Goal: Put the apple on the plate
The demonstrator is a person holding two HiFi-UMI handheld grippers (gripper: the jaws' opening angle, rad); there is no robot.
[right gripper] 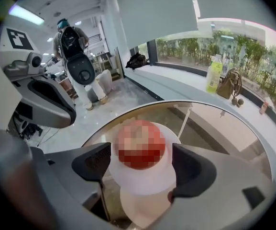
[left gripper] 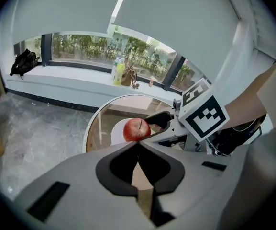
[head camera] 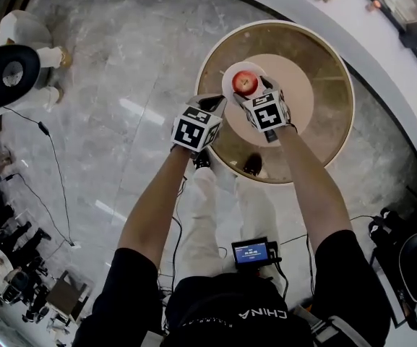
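- Right claw (right gripper: pixel 140 169) closest to the lens: jaws spread wide, pads clear of everything, gripping nothing.
- Straight between those jaws, apple (head camera: pixel 245 83), stem up, resting on white plate (right gripper: pixel 142 183); seemingly touching neither pad.
- Beneath claw and plate alike, round glass-topped counter (head camera: pixel 324 114).
- Just left of the right claw, left claw (left gripper: pixel 138 145): tips pressed together, empty, apple ahead of and beyond the tips.
- Judged done, or nearly so: apple already on the plate, with only a clean withdrawal of the right claw left.
- Likely handling: firm and solid, with moderate heft for its size. Smooth waxy skin apt to slip, round body apt to roll on a flat plate if nudged.
- Liable to bruise under a hard squeeze, so gentle, even pressure only.
- Best hold, if needed again: across the widest middle, one pad on each opposite flank, stem kept upward. Never by the stem or high on the curve, a grip prone to squirting out.
- Risk to watch: clipping the apple or the plate rim with a pad while backing out, both lying within the open span.
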